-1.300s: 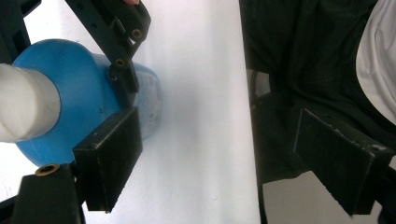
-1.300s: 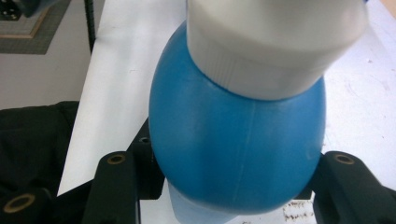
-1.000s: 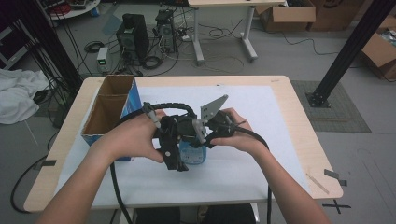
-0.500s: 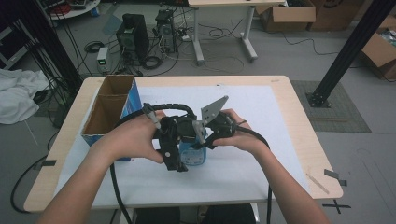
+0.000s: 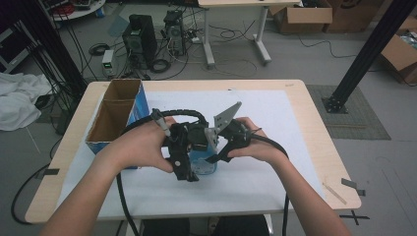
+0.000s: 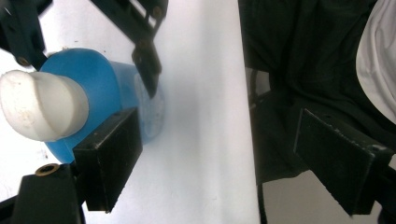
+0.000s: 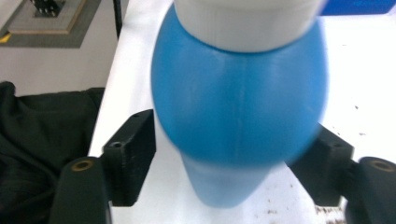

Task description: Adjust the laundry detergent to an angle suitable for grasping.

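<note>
1. Step in hand, as I judge it: take hold of the bottle [image 7: 238, 107] with the right hand-held gripper [image 7: 233, 158].
2. Its jaws have just been opening and are now spread. The bottle's blue body sits between them and the pads do not seem to press yet.
3. To do it well, centre the body between both pads and set them on the narrower part under the bulge. Close slowly, so the bottle does not tip or squirt out.
4. Left hand-held gripper [image 6: 224, 158]: jaws spread wide, pinching nothing. Keep it clear of the right one's closing path.
5. In the right gripper view the bottle is dead ahead at 12 o'clock, with the cap [image 7: 247, 23] at the top.
6. In the left gripper view it is at 10 o'clock, just beside the left jaw.
7. In the high view it stands on the bench [image 5: 275, 187], near the front edge, between the hands.
</note>
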A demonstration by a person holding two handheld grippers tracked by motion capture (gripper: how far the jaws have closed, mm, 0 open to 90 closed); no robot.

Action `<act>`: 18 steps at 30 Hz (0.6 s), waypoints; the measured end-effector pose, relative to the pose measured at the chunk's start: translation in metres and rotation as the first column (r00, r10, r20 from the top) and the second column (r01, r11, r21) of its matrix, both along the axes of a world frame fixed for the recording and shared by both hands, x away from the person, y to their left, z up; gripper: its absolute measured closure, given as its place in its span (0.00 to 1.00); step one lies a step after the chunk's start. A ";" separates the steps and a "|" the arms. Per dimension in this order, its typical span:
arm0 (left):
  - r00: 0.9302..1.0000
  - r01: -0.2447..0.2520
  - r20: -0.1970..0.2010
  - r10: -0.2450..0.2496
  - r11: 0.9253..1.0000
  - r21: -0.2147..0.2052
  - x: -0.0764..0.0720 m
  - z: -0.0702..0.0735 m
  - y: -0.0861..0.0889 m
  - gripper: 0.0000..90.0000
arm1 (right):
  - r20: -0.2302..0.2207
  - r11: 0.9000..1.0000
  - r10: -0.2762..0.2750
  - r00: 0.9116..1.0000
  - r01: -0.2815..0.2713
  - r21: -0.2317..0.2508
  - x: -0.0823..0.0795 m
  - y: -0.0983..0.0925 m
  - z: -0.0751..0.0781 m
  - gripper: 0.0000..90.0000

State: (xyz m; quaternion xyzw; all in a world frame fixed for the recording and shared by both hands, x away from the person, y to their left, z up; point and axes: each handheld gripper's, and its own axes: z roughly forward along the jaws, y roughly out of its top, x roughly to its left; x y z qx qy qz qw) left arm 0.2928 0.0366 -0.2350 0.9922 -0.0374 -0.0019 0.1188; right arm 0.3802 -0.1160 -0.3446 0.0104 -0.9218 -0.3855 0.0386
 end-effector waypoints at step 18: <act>1.000 0.011 0.006 -0.011 1.000 0.005 -0.003 0.003 -0.007 0.18 | -0.087 0.949 -0.276 0.957 0.258 -0.180 0.022 -0.078 0.057 0.27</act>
